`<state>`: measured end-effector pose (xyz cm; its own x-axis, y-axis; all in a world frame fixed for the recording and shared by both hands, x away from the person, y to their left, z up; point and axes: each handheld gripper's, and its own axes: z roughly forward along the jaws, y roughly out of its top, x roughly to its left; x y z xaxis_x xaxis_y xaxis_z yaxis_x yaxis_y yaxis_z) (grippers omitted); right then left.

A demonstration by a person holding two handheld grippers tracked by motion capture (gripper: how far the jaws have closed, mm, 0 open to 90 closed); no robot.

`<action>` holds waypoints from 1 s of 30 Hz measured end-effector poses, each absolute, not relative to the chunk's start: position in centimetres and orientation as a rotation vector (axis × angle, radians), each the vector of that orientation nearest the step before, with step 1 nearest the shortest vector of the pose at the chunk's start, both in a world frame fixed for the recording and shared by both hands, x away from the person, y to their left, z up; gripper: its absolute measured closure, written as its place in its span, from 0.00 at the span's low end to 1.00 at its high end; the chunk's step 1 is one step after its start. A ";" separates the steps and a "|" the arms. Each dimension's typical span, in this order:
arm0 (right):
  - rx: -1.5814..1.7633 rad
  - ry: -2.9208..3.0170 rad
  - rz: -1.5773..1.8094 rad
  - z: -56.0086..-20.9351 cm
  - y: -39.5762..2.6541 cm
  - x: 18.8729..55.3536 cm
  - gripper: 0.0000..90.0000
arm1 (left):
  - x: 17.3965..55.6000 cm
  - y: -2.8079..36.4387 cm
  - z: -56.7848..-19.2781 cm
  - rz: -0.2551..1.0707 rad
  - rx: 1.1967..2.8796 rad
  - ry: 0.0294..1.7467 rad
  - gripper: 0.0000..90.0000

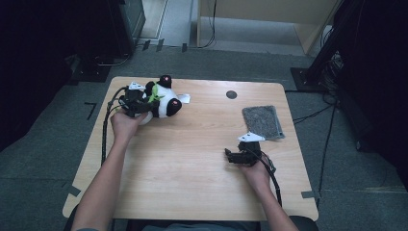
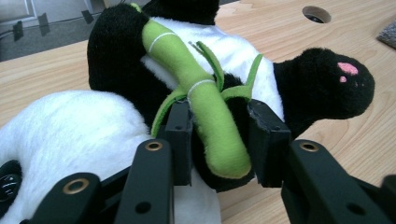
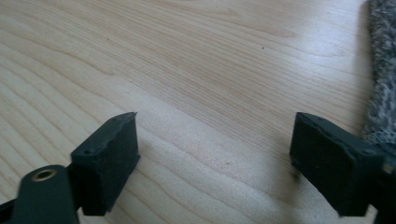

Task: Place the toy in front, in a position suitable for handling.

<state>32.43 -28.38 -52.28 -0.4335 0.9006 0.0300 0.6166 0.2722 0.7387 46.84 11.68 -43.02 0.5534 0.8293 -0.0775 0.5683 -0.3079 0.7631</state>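
Note:
A black and white panda plush lies on its side at the far left of the wooden table. It has a green bamboo stalk sewn across its chest. My left gripper reaches in from the plush's left. In the left gripper view, my left gripper is shut on the plush, its pads squeezing the bamboo stalk and the black limb behind it. My right gripper rests low at the right of the table. In the right gripper view, my right gripper stands open over bare wood.
A grey fuzzy cloth lies flat at the far right, just beyond the right gripper, and the cloth's edge runs beside the right jaw. A round cable hole sits near the table's far edge. Cables trail from both grippers.

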 end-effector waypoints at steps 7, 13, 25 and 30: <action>1.396 2.154 0.974 -51.9 -28.8 32.5 0.32 | 46.1 11.0 -42.3 0.395 1.999 1.099 0.74; 1.405 2.116 1.002 -51.0 -29.4 32.5 0.32 | 45.2 10.0 -41.6 0.357 2.004 1.069 0.74; 1.466 2.081 1.054 -49.0 -31.2 33.1 0.34 | 42.3 7.8 -40.8 0.330 1.990 1.018 0.74; 1.471 2.065 1.068 -48.2 -31.8 33.5 0.35 | 40.9 6.9 -41.1 0.310 2.016 1.001 0.74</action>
